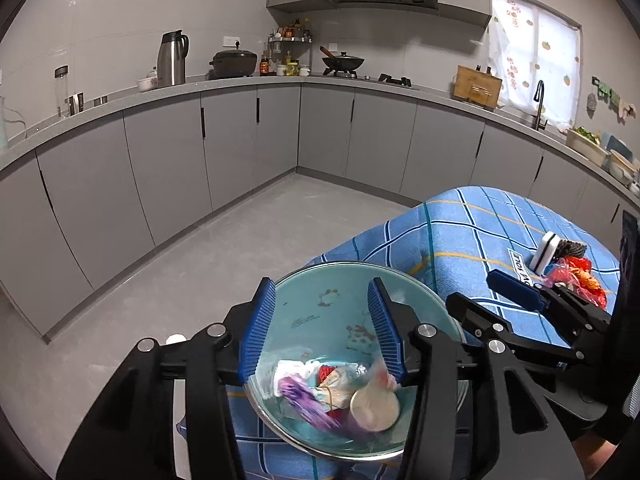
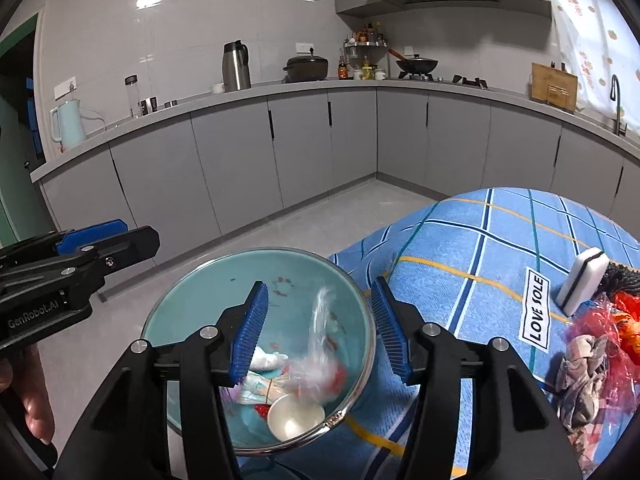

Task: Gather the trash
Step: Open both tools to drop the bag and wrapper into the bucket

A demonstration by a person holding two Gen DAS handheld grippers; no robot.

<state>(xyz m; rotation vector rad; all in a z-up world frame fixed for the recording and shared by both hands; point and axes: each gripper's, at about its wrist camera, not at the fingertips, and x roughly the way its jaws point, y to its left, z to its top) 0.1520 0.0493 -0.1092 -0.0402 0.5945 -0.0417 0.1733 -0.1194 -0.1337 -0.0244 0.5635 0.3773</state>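
Both tools are hovering with jaws apart: the left tool (image 1: 322,328) and right tool (image 2: 318,330) are holding nothing. Just beneath them the teal bowl (image 2: 208,292) is sitting at the desk (image 2: 460,248) edge, carrying wrappers (image 1: 304,392) and a paper cup (image 2: 295,416).

1. I see even, bright light from ceiling spots glaring on the wall tiles (image 1: 120,20).
2. The window (image 1: 536,52) glows, washed out.
3. Fisheye bends the edges; dark corners.
4. The falling wrapper (image 2: 320,320) is motion-blurred.
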